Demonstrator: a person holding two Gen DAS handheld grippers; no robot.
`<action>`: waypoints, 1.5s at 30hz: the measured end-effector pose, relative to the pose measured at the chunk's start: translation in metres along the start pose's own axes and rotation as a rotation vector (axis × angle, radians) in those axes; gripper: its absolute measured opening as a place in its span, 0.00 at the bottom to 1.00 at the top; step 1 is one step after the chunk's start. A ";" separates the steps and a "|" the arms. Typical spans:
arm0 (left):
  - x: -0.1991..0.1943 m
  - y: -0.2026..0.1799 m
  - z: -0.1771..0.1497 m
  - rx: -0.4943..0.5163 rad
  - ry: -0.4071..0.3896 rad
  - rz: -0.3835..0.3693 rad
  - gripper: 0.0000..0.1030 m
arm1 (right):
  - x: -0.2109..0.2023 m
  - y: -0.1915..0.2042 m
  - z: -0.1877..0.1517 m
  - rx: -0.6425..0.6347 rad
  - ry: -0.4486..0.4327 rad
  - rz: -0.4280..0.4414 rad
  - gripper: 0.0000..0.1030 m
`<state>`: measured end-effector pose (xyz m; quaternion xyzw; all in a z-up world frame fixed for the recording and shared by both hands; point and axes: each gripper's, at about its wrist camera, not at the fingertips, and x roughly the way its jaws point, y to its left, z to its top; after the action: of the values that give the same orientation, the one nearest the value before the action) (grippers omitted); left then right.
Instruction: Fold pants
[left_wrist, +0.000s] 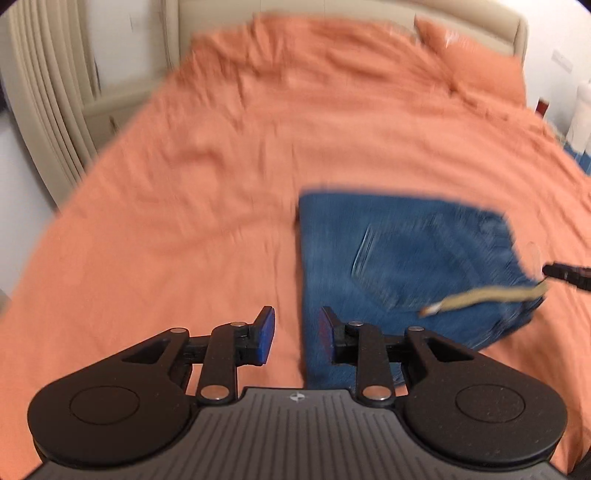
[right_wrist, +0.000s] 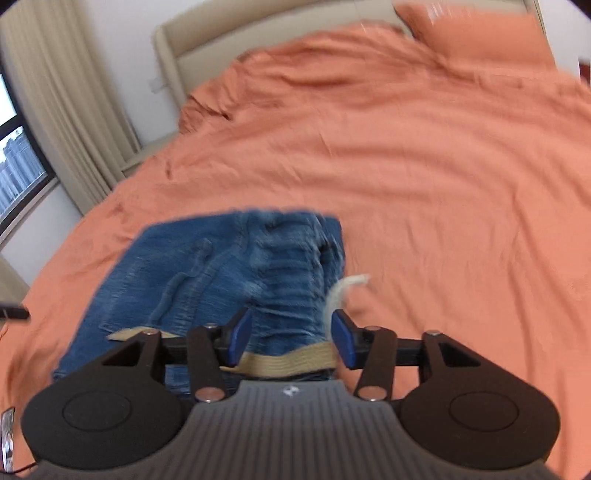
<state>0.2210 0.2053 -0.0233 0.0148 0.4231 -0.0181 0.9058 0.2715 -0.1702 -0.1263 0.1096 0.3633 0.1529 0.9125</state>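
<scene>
Folded blue jeans (left_wrist: 399, 266) lie on an orange bedsheet (left_wrist: 184, 184), with a tan belt (left_wrist: 491, 297) across their right end. My left gripper (left_wrist: 297, 334) is open and empty above the jeans' left edge. In the right wrist view the jeans (right_wrist: 207, 273) lie below my right gripper (right_wrist: 291, 338), which is open and empty above the waistband, with the tan belt (right_wrist: 288, 360) between its fingers' bases and the belt's pale end (right_wrist: 343, 291) curling up beside the right finger. The right gripper's tip (left_wrist: 569, 275) shows at the left wrist view's right edge. Both views are blurred.
The bed has a beige headboard (right_wrist: 207, 44) and an orange pillow (right_wrist: 480, 33) at the far end. Cream curtains (right_wrist: 62, 103) and a window (right_wrist: 18, 162) stand to the left. A white object (left_wrist: 581, 110) stands by the bed's right side.
</scene>
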 end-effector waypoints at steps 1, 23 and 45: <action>-0.018 -0.006 0.001 0.002 -0.036 0.015 0.33 | -0.012 0.006 0.002 -0.018 -0.014 -0.003 0.50; -0.140 -0.118 -0.112 -0.073 -0.339 0.355 0.85 | -0.216 0.137 -0.093 -0.204 -0.330 -0.146 0.79; -0.077 -0.137 -0.140 -0.077 -0.162 0.303 0.85 | -0.142 0.135 -0.119 -0.209 -0.160 -0.194 0.79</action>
<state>0.0581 0.0757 -0.0559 0.0424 0.3420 0.1337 0.9292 0.0636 -0.0852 -0.0795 -0.0097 0.2806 0.0918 0.9554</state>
